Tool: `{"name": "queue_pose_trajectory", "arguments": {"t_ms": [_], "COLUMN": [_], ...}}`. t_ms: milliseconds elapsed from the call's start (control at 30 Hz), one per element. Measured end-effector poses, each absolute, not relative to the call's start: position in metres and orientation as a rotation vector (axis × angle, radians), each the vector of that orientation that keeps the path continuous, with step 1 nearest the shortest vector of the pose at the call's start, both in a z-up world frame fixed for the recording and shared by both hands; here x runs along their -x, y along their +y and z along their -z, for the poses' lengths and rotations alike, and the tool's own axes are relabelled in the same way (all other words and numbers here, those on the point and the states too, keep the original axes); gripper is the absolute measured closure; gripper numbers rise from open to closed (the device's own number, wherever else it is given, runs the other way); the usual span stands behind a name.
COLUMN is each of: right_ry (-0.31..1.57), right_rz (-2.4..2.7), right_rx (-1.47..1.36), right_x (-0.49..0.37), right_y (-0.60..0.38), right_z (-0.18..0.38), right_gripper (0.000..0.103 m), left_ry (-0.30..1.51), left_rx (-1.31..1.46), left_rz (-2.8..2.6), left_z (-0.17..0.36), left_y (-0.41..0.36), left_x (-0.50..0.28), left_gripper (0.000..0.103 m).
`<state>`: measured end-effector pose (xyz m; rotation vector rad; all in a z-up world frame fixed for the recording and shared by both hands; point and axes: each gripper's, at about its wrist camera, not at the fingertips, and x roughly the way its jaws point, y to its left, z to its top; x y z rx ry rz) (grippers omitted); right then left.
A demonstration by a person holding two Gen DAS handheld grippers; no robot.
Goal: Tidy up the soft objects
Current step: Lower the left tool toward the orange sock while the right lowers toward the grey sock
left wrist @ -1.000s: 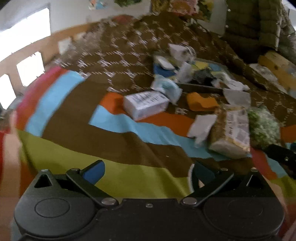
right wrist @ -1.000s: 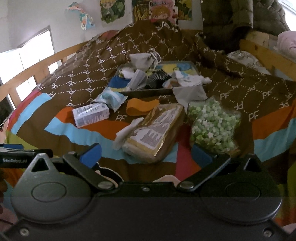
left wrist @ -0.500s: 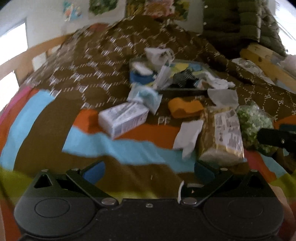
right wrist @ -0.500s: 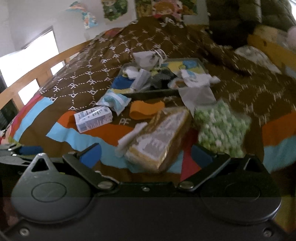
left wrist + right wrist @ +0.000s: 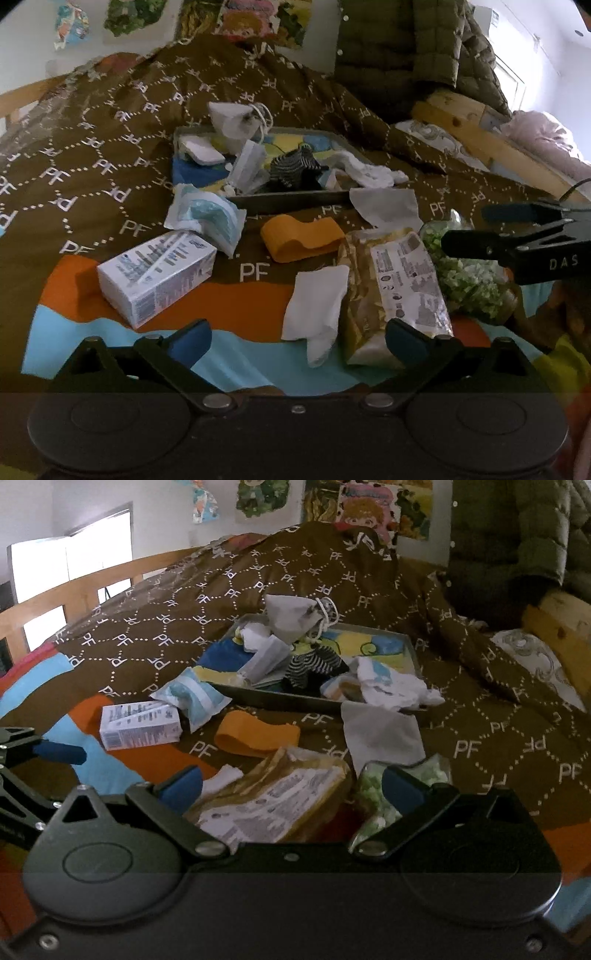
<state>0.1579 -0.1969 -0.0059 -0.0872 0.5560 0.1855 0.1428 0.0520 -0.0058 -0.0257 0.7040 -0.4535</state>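
Soft items lie scattered on a brown and striped bedspread. A grey tray (image 5: 288,201) (image 5: 412,653) holds a striped sock (image 5: 295,170) (image 5: 314,664), white cloths and pouches. In front of it lie an orange band (image 5: 299,238) (image 5: 255,734), a white sock (image 5: 317,306), a grey cloth (image 5: 384,203) (image 5: 380,734), a blue-white packet (image 5: 207,216) (image 5: 192,696), a yellow bag (image 5: 391,288) (image 5: 273,805) and a green-pellet bag (image 5: 469,280) (image 5: 373,786). My left gripper (image 5: 297,341) is open and empty before the white sock. My right gripper (image 5: 291,786) is open and empty over the yellow bag.
A white carton (image 5: 155,273) (image 5: 140,725) lies at the left. A wooden bed rail (image 5: 74,587) runs along the left, wooden boards (image 5: 480,140) at the right. A padded jacket (image 5: 406,48) hangs behind. The right gripper's fingers (image 5: 517,229) show at the left wrist view's right edge.
The left gripper has swung right and forward, bringing the pile to the centre of its view. The right gripper has moved forward and lower over the yellow bag. Both stay open.
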Motion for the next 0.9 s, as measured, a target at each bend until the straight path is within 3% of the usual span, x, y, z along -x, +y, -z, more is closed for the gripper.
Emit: {"name": "queue_pose_trajectory", "arguments": {"t_ms": [433, 900], "right_ry": [0.543, 0.577], "right_rz": [-0.173, -0.031], "right_rx": [0.158, 0.031], "right_x": [-0.181, -0.271], "right_y": [-0.188, -0.243], "right_z": [0.013, 0.016], "right_gripper": [0.001, 0.002], "left_ry": [0.715, 0.774], "left_rx": [0.106, 0.37], "left_rz": [0.502, 0.446], "left_z": [0.012, 0.034], "left_y": [0.05, 0.033], "left_x": [-0.171, -0.262], "left_gripper": [0.007, 0.013]}}
